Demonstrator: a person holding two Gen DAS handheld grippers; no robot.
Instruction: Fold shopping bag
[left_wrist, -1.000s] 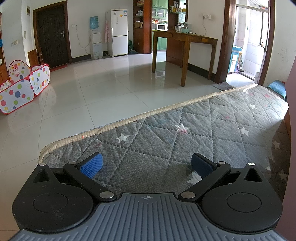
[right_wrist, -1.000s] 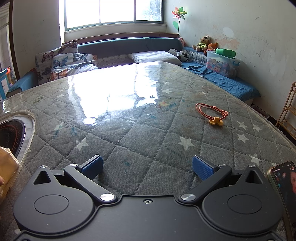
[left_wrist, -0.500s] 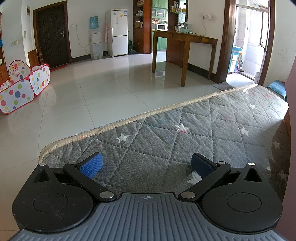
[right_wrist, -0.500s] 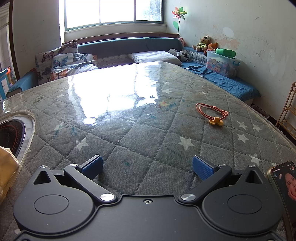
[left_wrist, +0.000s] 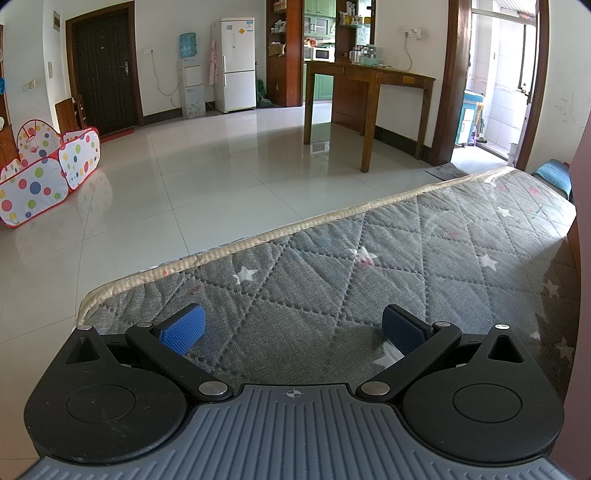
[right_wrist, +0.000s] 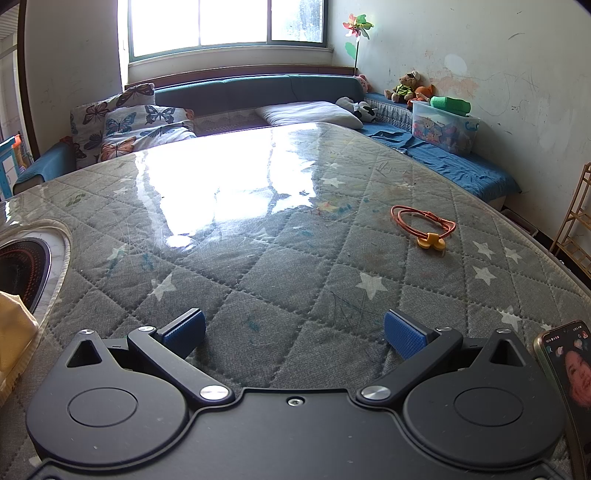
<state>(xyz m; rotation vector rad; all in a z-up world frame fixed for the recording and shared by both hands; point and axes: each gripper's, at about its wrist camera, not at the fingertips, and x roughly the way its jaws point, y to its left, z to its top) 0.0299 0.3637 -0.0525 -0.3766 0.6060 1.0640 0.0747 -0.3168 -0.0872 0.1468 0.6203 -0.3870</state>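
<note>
Nothing has shifted since earlier frames. Left hand-held gripper (left_wrist: 291, 328) and right hand-held gripper (right_wrist: 293, 332) rest low over the quilted worktop (right_wrist: 280, 258), pads spread, empty. Yellow fabric (right_wrist: 14, 332), possibly the shopping bag, at near left edge. Phone (right_wrist: 567, 373) near right. Farther out, orange cord loop (right_wrist: 423, 223).

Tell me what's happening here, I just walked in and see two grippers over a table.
Nothing is being handled yet. The left gripper and right gripper both sit low over the quilted grey table cover, jaws wide open and empty. A yellow fabric edge, maybe the shopping bag, shows at the left. An orange cord and a phone lie nearby.
</note>
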